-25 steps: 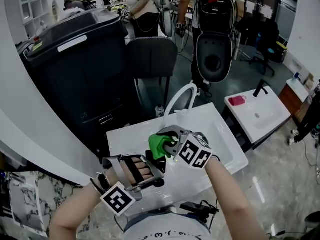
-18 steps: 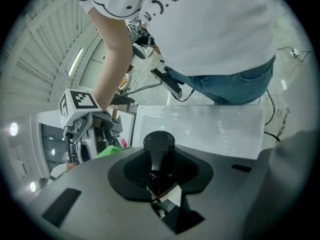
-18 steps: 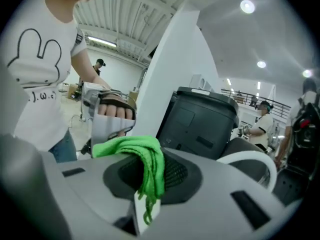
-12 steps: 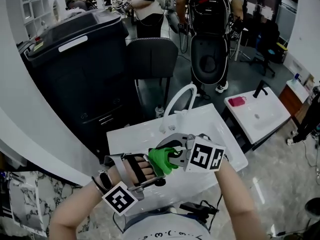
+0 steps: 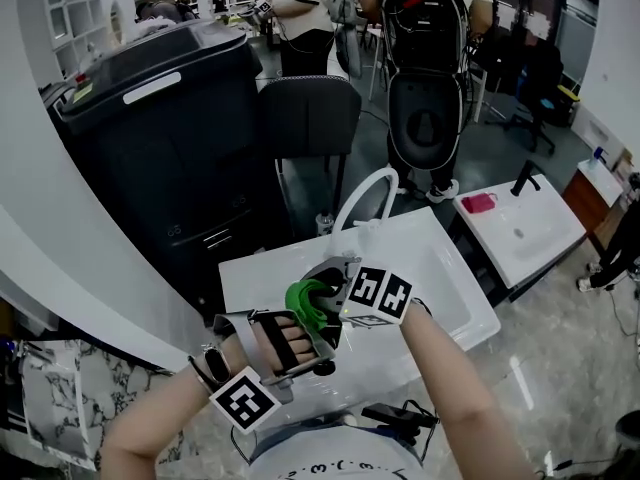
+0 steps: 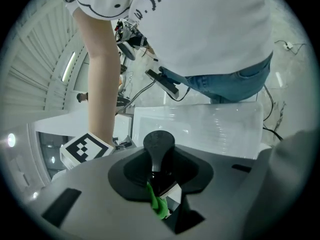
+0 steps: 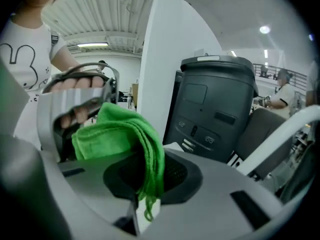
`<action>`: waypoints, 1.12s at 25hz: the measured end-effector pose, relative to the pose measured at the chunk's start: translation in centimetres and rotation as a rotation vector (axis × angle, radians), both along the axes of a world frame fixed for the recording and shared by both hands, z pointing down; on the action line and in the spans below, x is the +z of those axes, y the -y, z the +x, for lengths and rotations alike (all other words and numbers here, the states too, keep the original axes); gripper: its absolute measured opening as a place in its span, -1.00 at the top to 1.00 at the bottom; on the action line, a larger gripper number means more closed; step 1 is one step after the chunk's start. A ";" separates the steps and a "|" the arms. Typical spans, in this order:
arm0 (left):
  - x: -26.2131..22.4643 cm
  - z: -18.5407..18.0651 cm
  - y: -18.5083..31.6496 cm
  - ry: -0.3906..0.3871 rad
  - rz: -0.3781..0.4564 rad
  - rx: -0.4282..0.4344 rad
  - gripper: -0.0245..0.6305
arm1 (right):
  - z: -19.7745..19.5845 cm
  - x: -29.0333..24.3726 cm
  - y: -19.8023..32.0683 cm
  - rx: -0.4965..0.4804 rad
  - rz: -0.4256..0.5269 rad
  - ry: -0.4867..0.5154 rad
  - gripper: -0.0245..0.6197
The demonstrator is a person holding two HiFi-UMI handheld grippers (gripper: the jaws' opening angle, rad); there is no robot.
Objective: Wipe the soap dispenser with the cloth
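My left gripper (image 6: 162, 184) is shut on the black soap dispenser, whose round pump head (image 6: 159, 144) stands up between the jaws. A strip of the green cloth (image 6: 157, 204) shows low against the dispenser. My right gripper (image 7: 142, 204) is shut on the folded green cloth (image 7: 125, 134), which drapes over its jaws. In the head view the cloth (image 5: 310, 303) is pressed between the right gripper (image 5: 328, 296) and the left gripper (image 5: 305, 348), over the front of the white basin (image 5: 440, 268). The dispenser's body is hidden there by cloth and grippers.
A white curved faucet (image 5: 365, 193) rises behind the basin. A big dark bin (image 5: 150, 138) and a dark chair (image 5: 305, 113) stand beyond it. A second white sink (image 5: 520, 228) with a pink item (image 5: 478, 203) is at right. People (image 5: 430, 28) stand at the back.
The right gripper with the cloth swung out to the right, then came back left and rolled, ending against the left gripper's jaws. The left gripper stayed about where it was.
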State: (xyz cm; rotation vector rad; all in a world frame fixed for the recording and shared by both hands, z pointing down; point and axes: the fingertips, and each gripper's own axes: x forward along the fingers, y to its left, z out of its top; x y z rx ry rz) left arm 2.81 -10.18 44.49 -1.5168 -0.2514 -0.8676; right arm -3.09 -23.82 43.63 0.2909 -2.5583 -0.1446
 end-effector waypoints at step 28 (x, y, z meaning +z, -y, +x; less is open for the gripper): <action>-15.3 -4.7 6.9 -1.090 -0.972 -0.589 0.59 | 5.3 -2.4 -1.2 0.485 0.074 0.524 0.73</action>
